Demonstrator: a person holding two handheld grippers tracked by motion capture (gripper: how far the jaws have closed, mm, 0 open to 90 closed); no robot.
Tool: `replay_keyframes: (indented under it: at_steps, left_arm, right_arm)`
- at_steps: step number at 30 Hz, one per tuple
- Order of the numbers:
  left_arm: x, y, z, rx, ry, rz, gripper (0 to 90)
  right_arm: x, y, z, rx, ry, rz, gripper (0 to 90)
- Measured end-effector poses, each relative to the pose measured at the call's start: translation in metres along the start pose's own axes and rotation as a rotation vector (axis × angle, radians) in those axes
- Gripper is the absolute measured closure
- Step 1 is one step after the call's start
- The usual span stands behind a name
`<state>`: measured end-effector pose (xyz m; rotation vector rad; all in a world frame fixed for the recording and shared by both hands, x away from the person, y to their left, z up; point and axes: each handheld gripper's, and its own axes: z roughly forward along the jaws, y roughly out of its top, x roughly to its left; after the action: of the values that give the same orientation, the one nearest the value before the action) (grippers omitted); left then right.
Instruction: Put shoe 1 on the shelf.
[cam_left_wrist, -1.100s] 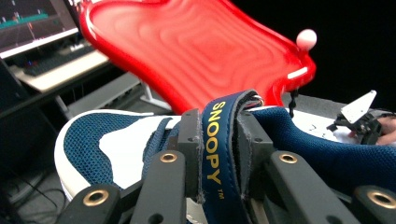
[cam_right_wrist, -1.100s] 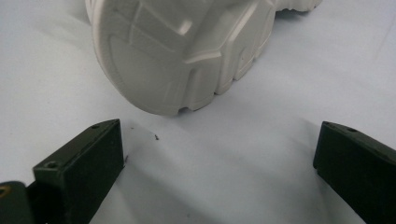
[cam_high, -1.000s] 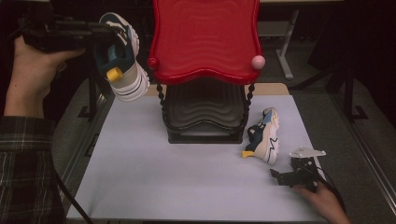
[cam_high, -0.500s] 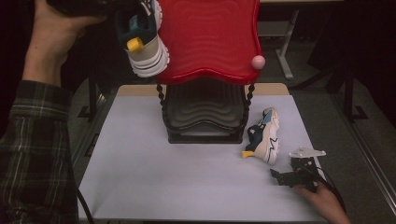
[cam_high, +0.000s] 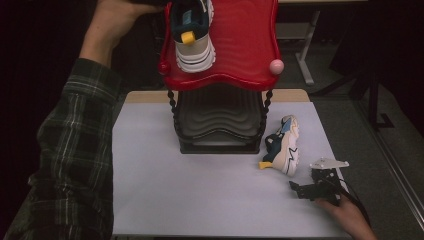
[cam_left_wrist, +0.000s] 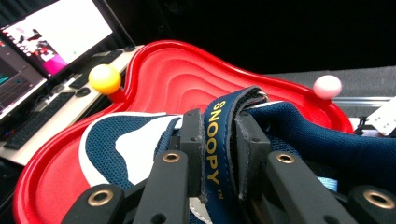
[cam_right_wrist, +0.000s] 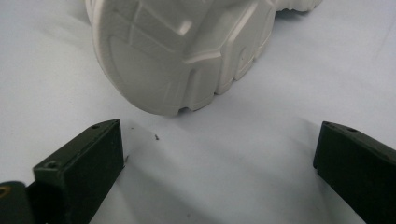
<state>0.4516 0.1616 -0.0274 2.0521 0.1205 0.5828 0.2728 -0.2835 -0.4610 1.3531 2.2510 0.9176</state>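
Overhead, the glossy red tray (cam_high: 240, 55) with rippled steps tops a black rack; above it the left gripper (cam_left_wrist: 219, 154) pinches the navy strap (cam_left_wrist: 215, 140) lettered "SNOOPY" of a mesh sneaker (cam_high: 192, 37). The second sneaker (cam_high: 285, 147) lies sideways on the white table (cam_high: 160, 190), its ridged sole just ahead of the wide-open right gripper (cam_right_wrist: 219, 163).

High view looks down – tool views close, low.
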Motion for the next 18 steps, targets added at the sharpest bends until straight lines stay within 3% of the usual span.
replay_keyframes:
  at_steps: [2,4,10,18]
  left_arm:
    - [0.001,0.001,0.005,0.006,-0.005,0.007,76.2]
    - [0.004,0.005,0.017,0.015,-0.006,0.040,76.3]
    - [0.010,0.013,0.030,0.031,0.010,0.110,76.7]
    - [0.008,0.006,0.043,0.028,0.008,0.144,76.8]
  right_arm:
    - [0.000,0.000,0.000,0.000,0.001,0.000,1.1]
    - [0.000,0.000,0.000,-0.001,0.000,0.001,1.1]
    - [0.000,0.000,0.000,-0.004,0.000,0.002,1.0]
    - [0.000,0.000,0.000,-0.004,0.001,0.002,1.1]
